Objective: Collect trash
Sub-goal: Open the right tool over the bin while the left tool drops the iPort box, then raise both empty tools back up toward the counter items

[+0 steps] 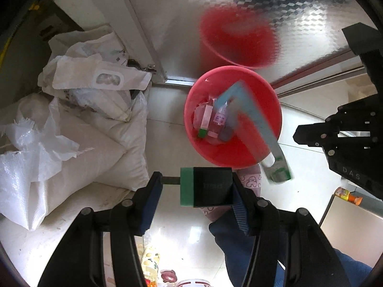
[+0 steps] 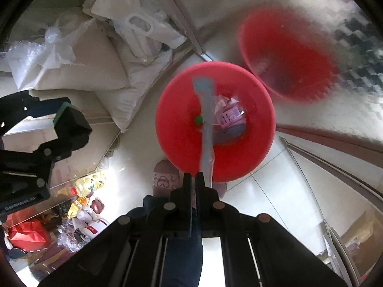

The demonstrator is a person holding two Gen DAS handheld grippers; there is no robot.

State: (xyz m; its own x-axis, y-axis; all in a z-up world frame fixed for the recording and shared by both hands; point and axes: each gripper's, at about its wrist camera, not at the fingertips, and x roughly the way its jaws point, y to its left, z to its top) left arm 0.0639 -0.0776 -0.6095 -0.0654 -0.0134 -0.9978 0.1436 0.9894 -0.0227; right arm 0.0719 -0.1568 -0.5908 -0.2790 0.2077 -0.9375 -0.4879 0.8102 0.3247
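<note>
Two claws hang over the red bin (image 1: 232, 117) on the floor: my left claw (image 1: 198, 186) grips a black-and-green box (image 1: 205, 186), my right claw (image 2: 193, 179) pinches a blue-grey strip (image 2: 207, 129).

Glossy pale floor tiles (image 1: 167, 234) reflect bright light. White woven sacks (image 1: 71, 148) fill the left of the frame; a patterned metallic panel (image 1: 275, 4) spans the upper right.

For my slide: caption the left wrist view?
Left gripper holds a black-and-green box beside the red bin.
</note>
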